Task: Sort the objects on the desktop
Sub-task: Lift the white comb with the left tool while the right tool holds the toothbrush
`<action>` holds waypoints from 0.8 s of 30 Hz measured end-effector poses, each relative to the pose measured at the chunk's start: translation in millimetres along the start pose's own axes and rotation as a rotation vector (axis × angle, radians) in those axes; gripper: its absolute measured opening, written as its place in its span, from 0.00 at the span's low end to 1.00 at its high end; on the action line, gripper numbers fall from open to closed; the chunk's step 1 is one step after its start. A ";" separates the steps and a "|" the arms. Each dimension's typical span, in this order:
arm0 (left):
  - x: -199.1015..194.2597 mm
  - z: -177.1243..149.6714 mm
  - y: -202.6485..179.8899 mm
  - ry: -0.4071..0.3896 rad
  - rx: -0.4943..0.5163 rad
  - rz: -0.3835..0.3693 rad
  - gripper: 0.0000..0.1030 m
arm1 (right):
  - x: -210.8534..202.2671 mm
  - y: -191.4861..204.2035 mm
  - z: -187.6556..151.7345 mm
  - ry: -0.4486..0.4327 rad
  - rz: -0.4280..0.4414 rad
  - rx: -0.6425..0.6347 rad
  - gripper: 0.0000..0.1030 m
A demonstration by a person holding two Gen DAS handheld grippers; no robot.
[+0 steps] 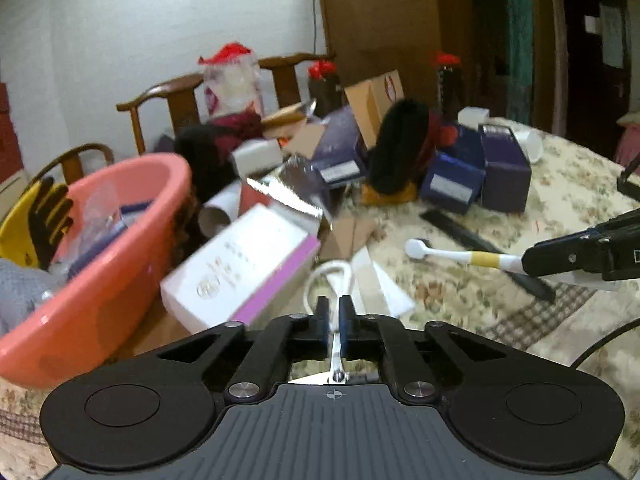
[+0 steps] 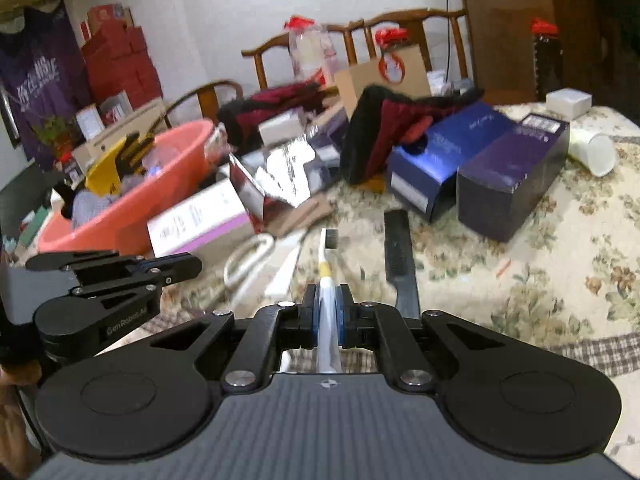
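Nearest the lens in the left wrist view, the left gripper (image 1: pixel 334 312) has its jaws drawn narrow on a pair of scissors (image 1: pixel 334 280), pinching the metal near the pivot so that the white loop handles stick out ahead; that hold keeps the blades tucked back toward the hand, which seems a sensible way to carry them. Far left sits a pink basin (image 1: pixel 132 216) already loaded with odds and ends, likely the drop point, and a white box with a purple edge (image 1: pixel 240 268) lies just beside it. Further right a black comb (image 1: pixel 460 232) rests on the floral tablecloth (image 1: pixel 560 200) in front of two dark blue boxes (image 1: pixel 476 172). At the right edge the right gripper (image 1: pixel 536 262) comes in, and its own view shows the jaws closed on the handle of a white toothbrush (image 2: pixel 328 264), bristle head pointing forward, raised clear of the cloth as far as I can judge. Both tools are loaded, so sorting looks midway: scissors and brush need carrying over the basin rim, while comb and boxes wait.
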State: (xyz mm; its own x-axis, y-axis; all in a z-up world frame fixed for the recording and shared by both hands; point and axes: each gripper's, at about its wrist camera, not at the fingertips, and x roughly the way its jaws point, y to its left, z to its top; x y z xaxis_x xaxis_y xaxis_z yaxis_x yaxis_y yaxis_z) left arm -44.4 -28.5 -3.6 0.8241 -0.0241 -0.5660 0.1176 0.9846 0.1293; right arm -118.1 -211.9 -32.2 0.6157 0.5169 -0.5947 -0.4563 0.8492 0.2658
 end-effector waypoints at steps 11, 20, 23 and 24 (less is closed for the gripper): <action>30.4 -3.8 -2.4 0.054 0.057 0.012 0.75 | 30.7 -2.6 -19.5 0.098 -0.021 -0.035 0.09; 53.4 -2.4 -25.0 0.063 0.071 -0.052 0.21 | 45.9 3.1 -16.2 0.068 -0.040 -0.093 0.10; 51.2 -4.7 -25.0 0.054 0.056 -0.054 0.20 | 57.6 14.5 -14.4 0.063 -0.065 -0.157 0.11; 50.6 -4.4 -19.6 0.061 0.024 -0.073 0.20 | 59.2 17.0 -14.9 0.058 -0.081 -0.170 0.10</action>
State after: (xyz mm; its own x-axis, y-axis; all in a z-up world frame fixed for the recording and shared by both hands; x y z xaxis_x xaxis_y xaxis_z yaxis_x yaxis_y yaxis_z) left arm -7.4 -48.3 -38.3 0.7777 -0.0839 -0.6231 0.1894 0.9763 0.1048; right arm -99.0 -168.5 -74.2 0.6190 0.4368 -0.6527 -0.5122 0.8545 0.0862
